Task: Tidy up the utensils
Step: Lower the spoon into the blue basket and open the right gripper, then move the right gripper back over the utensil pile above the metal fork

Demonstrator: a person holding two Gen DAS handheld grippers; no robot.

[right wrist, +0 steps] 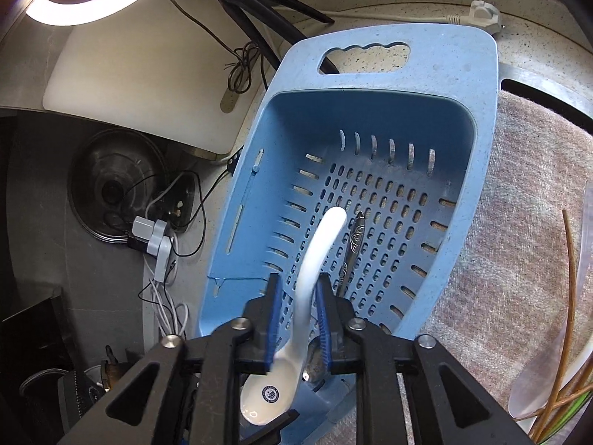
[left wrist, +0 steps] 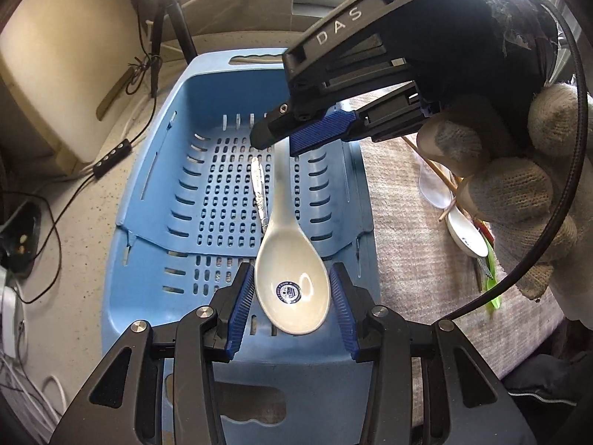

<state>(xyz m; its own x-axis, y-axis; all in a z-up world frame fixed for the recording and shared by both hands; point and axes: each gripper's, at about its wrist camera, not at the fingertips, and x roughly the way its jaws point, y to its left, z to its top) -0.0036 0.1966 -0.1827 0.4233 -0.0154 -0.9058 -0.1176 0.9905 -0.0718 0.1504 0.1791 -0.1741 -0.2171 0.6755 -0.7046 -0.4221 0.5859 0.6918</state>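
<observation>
A white ceramic spoon point(left wrist: 292, 285) with a blue mark in its bowl hangs over the blue slotted basket point(left wrist: 148, 193). My left gripper point(left wrist: 292, 307) is shut on the bowl, one blue pad against each side. The handle rises between the fingers of my right gripper point(left wrist: 285, 137), held by a gloved hand point(left wrist: 500, 185). In the right wrist view the right gripper point(right wrist: 298, 282) stands open, with a gap on either side of the spoon point(right wrist: 315, 252). An ornate metal utensil point(left wrist: 258, 189) point(right wrist: 354, 237) lies on the floor of the basket point(right wrist: 463, 74).
A grey towel point(left wrist: 407, 222) point(right wrist: 519, 222) lies right of the basket with another white spoon point(left wrist: 465, 233), chopsticks point(left wrist: 437, 170) point(right wrist: 570, 278) and a clear spoon point(right wrist: 533, 382). To the left are a white cutting board point(left wrist: 55, 74), a tripod point(left wrist: 166, 37), cables point(left wrist: 55, 230) and a pot lid point(right wrist: 115, 193).
</observation>
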